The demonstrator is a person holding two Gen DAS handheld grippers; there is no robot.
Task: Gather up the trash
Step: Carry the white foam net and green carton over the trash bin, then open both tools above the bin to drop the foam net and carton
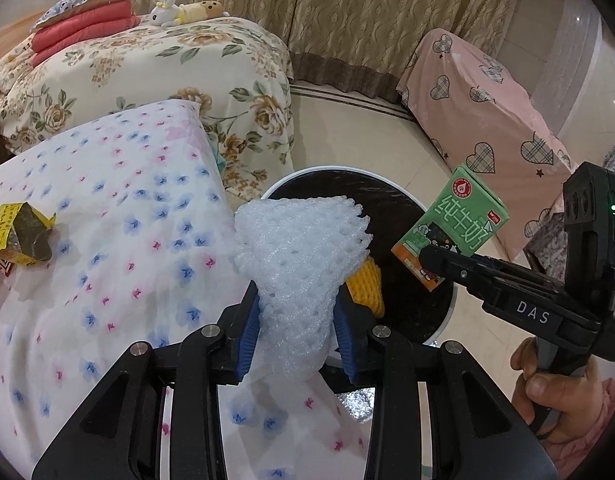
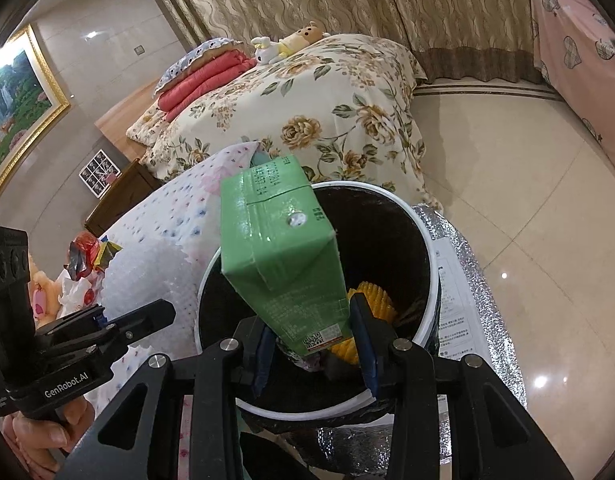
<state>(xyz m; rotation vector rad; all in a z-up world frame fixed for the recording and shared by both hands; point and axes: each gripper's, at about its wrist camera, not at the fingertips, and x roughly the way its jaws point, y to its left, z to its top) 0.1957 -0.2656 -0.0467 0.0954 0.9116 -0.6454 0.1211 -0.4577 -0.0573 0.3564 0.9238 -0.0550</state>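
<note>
My left gripper (image 1: 297, 332) is shut on a white foam fruit net (image 1: 299, 248) and holds it at the near rim of the black-lined trash bin (image 1: 419, 304). My right gripper (image 2: 313, 354) is shut on a green milk carton (image 2: 283, 248) and holds it above the bin's opening (image 2: 387, 240). The carton (image 1: 453, 232) and the right gripper (image 1: 435, 260) also show in the left wrist view, over the bin's right side. A yellow foam net (image 2: 373, 300) lies inside the bin; it also shows in the left wrist view (image 1: 367, 284). The left gripper's body (image 2: 107, 320) shows at the left of the right wrist view.
Crumpled yellow and red wrappers (image 1: 15, 240) lie on the flower-print cloth (image 1: 107, 220) at the left; they also show in the right wrist view (image 2: 87, 256). A floral bed (image 1: 167, 80) stands behind. A pink heart-print cover (image 1: 487, 120) is at the right. Silver foil (image 2: 467, 260) lies under the bin.
</note>
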